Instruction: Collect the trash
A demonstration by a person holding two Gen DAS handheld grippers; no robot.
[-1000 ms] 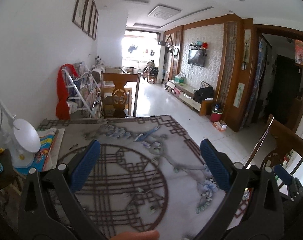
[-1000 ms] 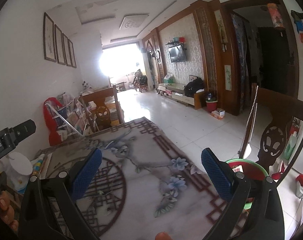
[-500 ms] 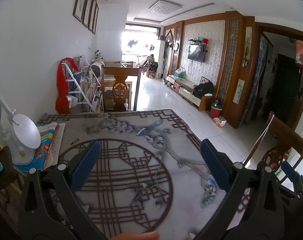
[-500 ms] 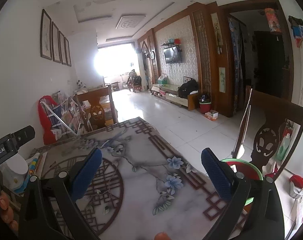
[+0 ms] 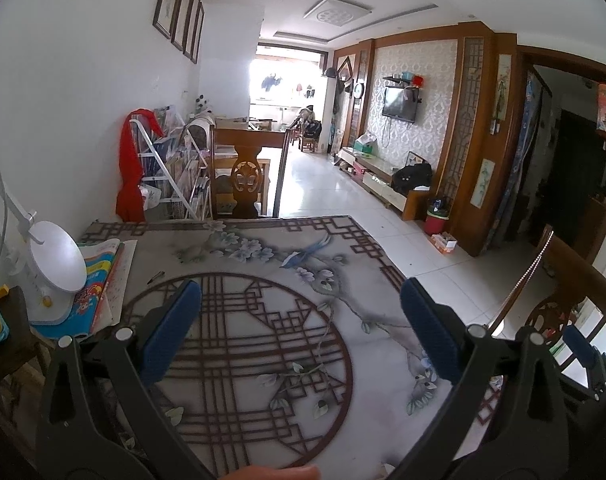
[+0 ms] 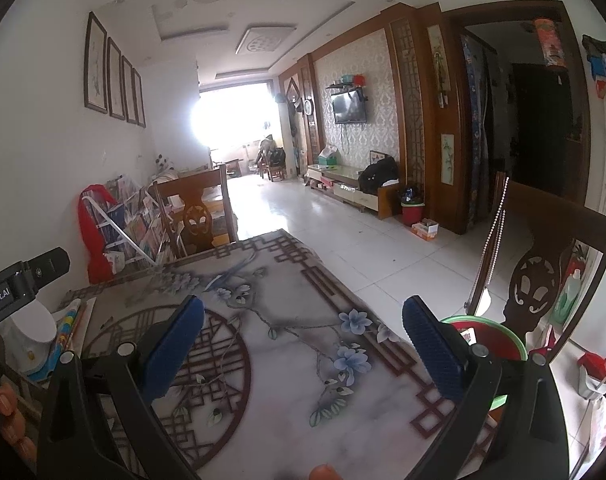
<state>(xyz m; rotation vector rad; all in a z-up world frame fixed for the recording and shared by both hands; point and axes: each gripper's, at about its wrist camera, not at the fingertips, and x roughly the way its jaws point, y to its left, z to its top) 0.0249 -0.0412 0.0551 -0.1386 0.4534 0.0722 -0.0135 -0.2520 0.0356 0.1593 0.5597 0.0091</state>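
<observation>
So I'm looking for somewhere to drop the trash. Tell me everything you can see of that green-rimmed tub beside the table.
The tub is round, seemingly plastic, with a green rim and red inside. It stands upright below the table's right edge, in front of a carved wooden chair. The right gripper's open fingers hide part of it. A small printed item lies inside; what it is cannot be told. Its base is out of sight.

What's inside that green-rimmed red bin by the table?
The bin shows a red inner wall and one small printed scrap near its rim. The right gripper finger and table edge hide the bottom.
</observation>
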